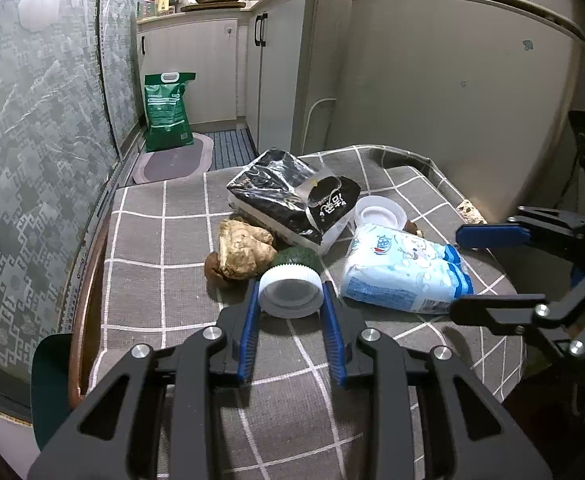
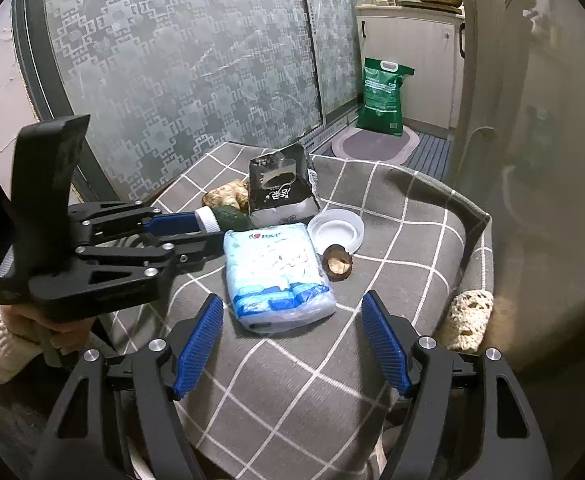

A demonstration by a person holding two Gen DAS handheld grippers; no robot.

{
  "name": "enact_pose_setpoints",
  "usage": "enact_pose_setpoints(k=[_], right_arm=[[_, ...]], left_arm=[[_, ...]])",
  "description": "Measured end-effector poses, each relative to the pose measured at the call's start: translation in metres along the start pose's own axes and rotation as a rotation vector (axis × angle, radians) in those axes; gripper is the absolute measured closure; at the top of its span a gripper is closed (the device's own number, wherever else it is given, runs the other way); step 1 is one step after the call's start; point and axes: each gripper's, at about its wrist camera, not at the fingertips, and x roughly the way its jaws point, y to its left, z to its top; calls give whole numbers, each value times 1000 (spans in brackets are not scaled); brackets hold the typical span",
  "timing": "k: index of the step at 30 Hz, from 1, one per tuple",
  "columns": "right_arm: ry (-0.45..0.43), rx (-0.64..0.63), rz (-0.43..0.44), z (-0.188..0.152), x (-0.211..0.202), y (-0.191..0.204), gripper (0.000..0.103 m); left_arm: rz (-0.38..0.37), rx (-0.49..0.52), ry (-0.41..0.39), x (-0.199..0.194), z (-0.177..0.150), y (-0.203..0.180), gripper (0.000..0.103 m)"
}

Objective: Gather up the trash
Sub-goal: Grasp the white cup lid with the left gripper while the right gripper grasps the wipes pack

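My left gripper (image 1: 291, 295) is shut on a white ribbed bottle cap (image 1: 290, 290), held just above the checked tablecloth (image 1: 164, 300). It also shows in the right wrist view (image 2: 212, 226), with the cap (image 2: 205, 218) at its tip. My right gripper (image 2: 292, 308) is open and empty, in front of a blue-and-white tissue pack (image 2: 274, 276); in the left wrist view it (image 1: 456, 268) sits beside the pack (image 1: 404, 268). A black crumpled food bag (image 1: 292, 200), a ginger root (image 1: 242, 250), a dark green avocado (image 1: 298, 258), a white lid (image 1: 380, 211) and a brown mushroom (image 2: 337, 262) lie on the cloth.
A frosted glass sliding door (image 1: 40, 140) runs along the left. A fridge (image 1: 452, 80) stands behind the table on the right. A green sack (image 1: 168, 112) and a mat sit on the kitchen floor beyond. A pale porous lump (image 2: 468, 316) rests at the table's right edge.
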Motion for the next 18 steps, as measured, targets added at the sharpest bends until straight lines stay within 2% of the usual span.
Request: enact_pose_setpoints(k=[6,13,18], right_arm=[[-1,-3,22,2,7,-1,30],[19,-47,49,7,16,18,31],[19,-29,54,10,22,19,31]], left_arm=[[-8,-5,-7,-3,0,1,71],[-15,-10,-18,-11,0,4,71],[-16,-16,-27,-18,0,9,71]])
